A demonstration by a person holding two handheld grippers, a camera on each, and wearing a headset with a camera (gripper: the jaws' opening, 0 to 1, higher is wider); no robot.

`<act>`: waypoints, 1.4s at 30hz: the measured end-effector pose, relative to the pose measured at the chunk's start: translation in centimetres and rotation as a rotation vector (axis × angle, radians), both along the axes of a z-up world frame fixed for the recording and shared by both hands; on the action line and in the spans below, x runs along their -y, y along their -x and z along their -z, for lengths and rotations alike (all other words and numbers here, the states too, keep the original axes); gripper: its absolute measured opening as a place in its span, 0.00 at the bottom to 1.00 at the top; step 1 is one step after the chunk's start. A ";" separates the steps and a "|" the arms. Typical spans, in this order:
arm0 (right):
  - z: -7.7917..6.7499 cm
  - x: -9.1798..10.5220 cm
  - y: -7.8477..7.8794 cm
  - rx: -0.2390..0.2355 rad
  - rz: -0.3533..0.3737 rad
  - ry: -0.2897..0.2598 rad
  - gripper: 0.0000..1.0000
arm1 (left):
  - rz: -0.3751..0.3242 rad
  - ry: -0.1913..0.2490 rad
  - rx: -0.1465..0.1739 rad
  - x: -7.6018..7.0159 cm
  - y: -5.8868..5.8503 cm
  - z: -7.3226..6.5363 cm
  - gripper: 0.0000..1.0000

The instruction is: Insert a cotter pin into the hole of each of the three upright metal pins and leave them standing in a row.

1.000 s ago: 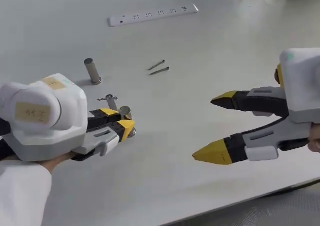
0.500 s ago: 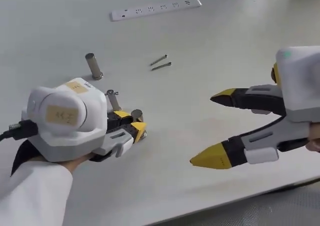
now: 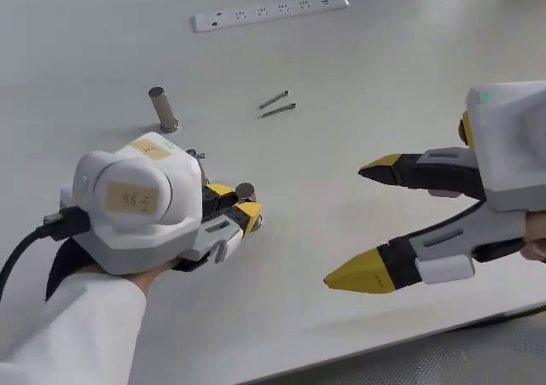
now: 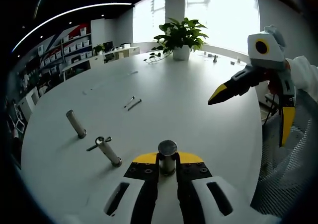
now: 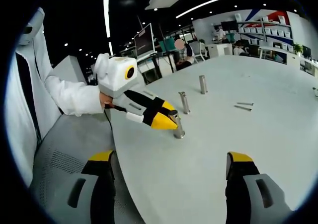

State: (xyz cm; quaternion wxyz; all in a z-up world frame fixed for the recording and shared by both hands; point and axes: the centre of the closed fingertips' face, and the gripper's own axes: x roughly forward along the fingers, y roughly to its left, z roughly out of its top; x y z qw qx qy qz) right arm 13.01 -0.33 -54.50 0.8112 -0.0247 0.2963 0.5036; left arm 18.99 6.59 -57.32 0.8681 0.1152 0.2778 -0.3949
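My left gripper (image 3: 243, 216) has its fingers clenched on the nearest short grey metal pin (image 4: 167, 154). The pin stands upright on the pale grey table (image 3: 358, 86), its round head just above the yellow tips. My right gripper (image 3: 345, 224) hangs well off to the side, fingers spread wide with nothing between them. By my count one of three is done: the middle grey metal pin (image 4: 109, 153) carries a thin wire cotter pin (image 4: 92, 147) through its top. The far grey metal pin (image 3: 160, 110) stands bare. Two loose steel cotter pins (image 3: 277, 105) lie side by side on the table, well apart from the pins and untouched. So two insertions remain, likely starting with the pin I am holding.
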 end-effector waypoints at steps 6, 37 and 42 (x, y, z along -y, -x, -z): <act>0.0 -0.3 0.1 0.000 -0.008 0.001 0.91 | -0.039 0.064 0.000 -0.2 -0.1 0.0 0.11; -1.3 0.4 -1.2 -0.056 -0.106 0.067 0.88 | 0.099 0.172 -0.067 -4.5 5.3 -5.0 0.99; -2.1 -0.2 -1.8 -0.047 -0.156 0.092 0.88 | 0.040 0.198 -0.074 -5.5 5.3 -5.2 0.99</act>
